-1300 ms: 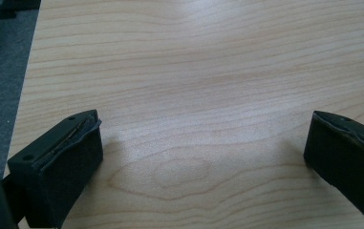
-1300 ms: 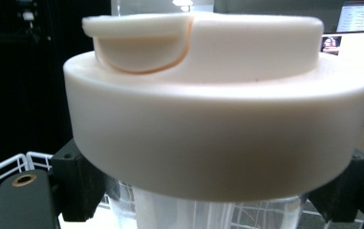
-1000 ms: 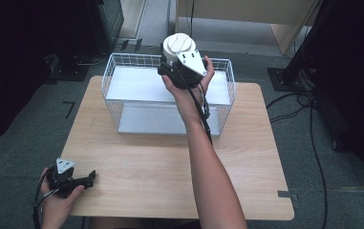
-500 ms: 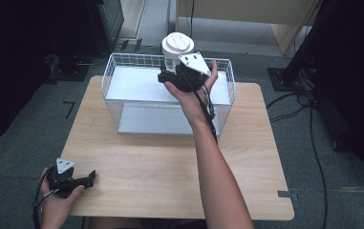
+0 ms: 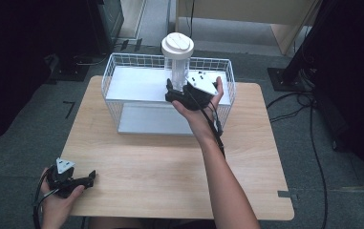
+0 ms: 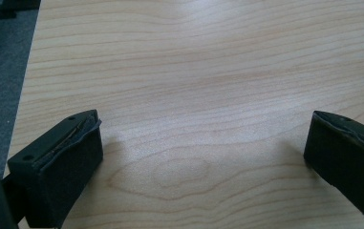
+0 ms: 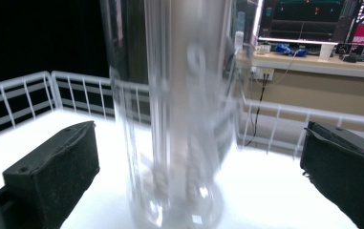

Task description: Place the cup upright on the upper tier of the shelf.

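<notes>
table point(image 5: 170, 162): pale wood, on grey carpet | wire basket point(image 5: 110, 83): white, at the table's far edge, white floor inside | clear container point(image 5: 178, 71): tall, upright in the basket, round white lid point(image 5: 177, 45) on top | black stand base point(image 5: 284, 76): on the floor right of the table, cables point(image 5: 313, 143) trailing near it

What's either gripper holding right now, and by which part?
Nothing. The right gripper is open, jaws apart on either side of the clear bottle, which stands in the wire basket. The left gripper is open over bare table.
</notes>
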Available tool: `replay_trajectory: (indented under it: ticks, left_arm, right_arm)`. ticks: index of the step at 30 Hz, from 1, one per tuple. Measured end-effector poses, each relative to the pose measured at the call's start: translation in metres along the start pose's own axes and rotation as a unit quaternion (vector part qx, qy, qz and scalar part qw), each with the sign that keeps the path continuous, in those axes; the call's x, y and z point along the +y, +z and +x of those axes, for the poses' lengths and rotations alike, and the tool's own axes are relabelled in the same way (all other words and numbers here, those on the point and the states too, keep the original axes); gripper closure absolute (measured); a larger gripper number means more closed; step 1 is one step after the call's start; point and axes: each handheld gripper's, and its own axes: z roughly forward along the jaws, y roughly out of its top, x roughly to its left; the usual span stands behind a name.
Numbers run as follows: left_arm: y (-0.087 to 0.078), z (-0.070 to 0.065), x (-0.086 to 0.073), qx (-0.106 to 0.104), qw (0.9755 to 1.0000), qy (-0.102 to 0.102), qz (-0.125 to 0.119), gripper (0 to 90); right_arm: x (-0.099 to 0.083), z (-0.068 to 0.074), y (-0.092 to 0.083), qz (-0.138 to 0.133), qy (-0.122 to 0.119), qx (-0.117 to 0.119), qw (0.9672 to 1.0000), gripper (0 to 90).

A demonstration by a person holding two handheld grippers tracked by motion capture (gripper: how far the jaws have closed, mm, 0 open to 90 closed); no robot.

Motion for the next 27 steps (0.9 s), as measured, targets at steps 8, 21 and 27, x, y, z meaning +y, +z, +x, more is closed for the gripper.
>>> replay_trajectory:
  ticks: [8,21,27]
  left_arm:
    - [0.000,0.000,0.000,0.000,1.0000,0.001,0.001,0.0]
    - [0.000,0.000,0.000,0.000,1.0000,0.001,0.002,0.0]
    - [0.000,0.000,0.000,0.000,1.0000,0.000,0.000,0.0]
  right_arm:
    - [-0.028,-0.008,-0.023,0.008,-0.013,0.004,0.9999,0.0]
    - [-0.069,-0.037,-0.068,0.019,-0.015,-0.003,0.9997,0.0]
    - [-0.088,-0.050,-0.080,0.030,-0.006,-0.013,0.9994,0.0]
